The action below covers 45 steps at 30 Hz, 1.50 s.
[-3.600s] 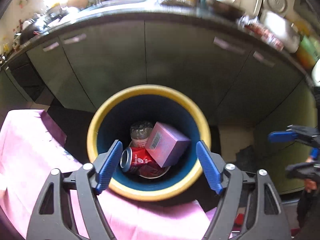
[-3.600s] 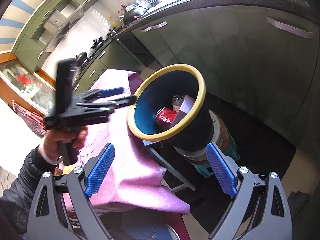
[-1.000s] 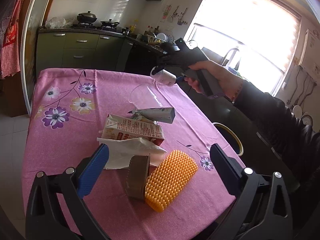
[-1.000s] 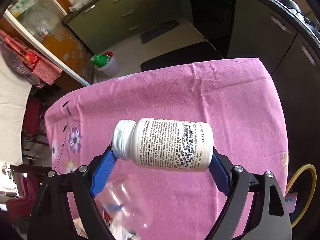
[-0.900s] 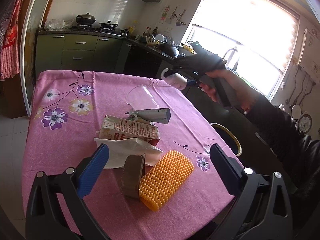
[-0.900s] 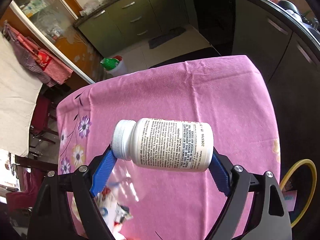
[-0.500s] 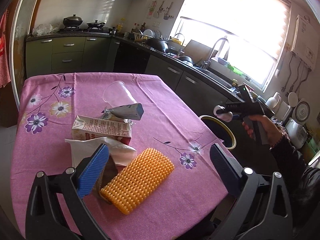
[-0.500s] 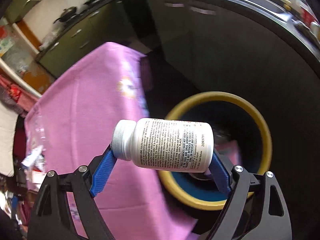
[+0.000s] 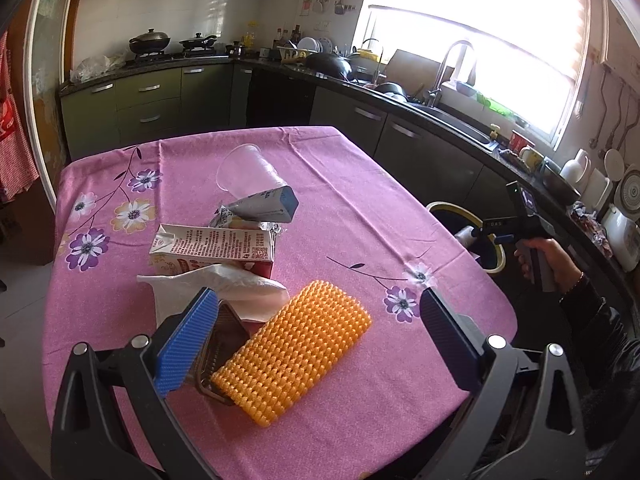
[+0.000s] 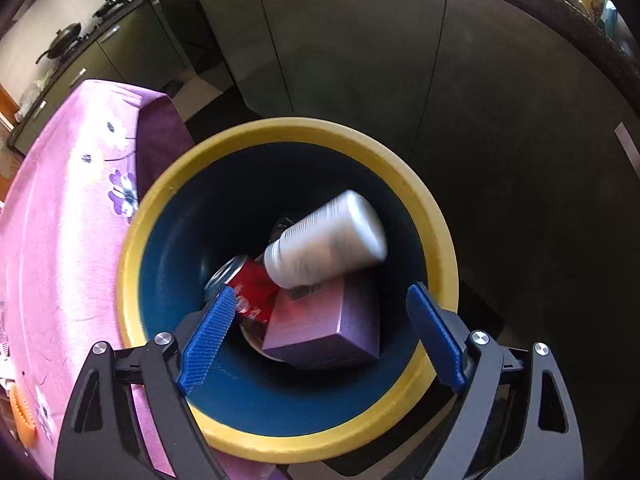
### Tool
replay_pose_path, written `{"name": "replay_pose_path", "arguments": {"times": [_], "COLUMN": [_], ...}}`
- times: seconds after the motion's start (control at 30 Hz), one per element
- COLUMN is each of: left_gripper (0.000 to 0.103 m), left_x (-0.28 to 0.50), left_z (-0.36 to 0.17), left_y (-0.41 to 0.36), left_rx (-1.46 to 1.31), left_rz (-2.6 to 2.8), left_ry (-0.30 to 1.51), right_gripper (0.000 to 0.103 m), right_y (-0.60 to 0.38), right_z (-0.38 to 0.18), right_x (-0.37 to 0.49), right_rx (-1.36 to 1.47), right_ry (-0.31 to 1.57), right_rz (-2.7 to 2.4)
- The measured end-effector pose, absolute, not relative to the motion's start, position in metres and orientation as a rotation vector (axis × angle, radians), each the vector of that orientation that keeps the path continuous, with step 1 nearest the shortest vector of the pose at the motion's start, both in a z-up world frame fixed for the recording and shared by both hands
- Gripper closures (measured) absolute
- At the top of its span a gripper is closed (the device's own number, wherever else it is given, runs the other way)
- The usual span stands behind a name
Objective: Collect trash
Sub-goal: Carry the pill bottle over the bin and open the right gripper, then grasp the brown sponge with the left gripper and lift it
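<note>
Down inside the yellow-rimmed bin, the white bottle is motion-blurred, its label unreadable, clear of the right claw, whose jaws stand wide and empty. It partly hides a red can and a purple box. The left claw gapes empty over the tabletop, its left finger covering part of a brown tray beside the orange bumpy piece.
</note>
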<state>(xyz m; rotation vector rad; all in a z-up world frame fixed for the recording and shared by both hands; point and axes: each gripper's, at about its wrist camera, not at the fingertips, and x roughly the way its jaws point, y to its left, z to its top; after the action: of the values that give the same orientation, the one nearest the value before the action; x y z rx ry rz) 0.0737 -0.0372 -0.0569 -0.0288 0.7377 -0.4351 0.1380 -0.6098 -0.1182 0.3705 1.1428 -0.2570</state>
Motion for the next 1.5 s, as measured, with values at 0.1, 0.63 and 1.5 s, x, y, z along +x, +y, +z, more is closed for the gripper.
{"name": "replay_pose_path", "arguments": {"times": [0.1, 0.63, 1.5], "left_gripper": [0.007, 0.025, 0.077], "left_x": [0.073, 0.107, 0.128], "left_z": [-0.060, -0.086, -0.103], "left_y": [-0.035, 0.024, 0.036], "left_rx": [-0.009, -0.133, -0.180], "left_rz": [-0.458, -0.479, -0.440], "left_ry": [0.751, 0.895, 0.940], "right_gripper": [0.015, 0.014, 0.014], "right_y": [-0.606, -0.549, -0.533], "right_z": [-0.110, -0.090, -0.096], "right_x": [0.129, 0.126, 0.122], "right_rx": [0.379, 0.349, 0.317], "right_ry": [1.121, 1.104, 1.119], "right_rz": [-0.228, -0.111, -0.077]}}
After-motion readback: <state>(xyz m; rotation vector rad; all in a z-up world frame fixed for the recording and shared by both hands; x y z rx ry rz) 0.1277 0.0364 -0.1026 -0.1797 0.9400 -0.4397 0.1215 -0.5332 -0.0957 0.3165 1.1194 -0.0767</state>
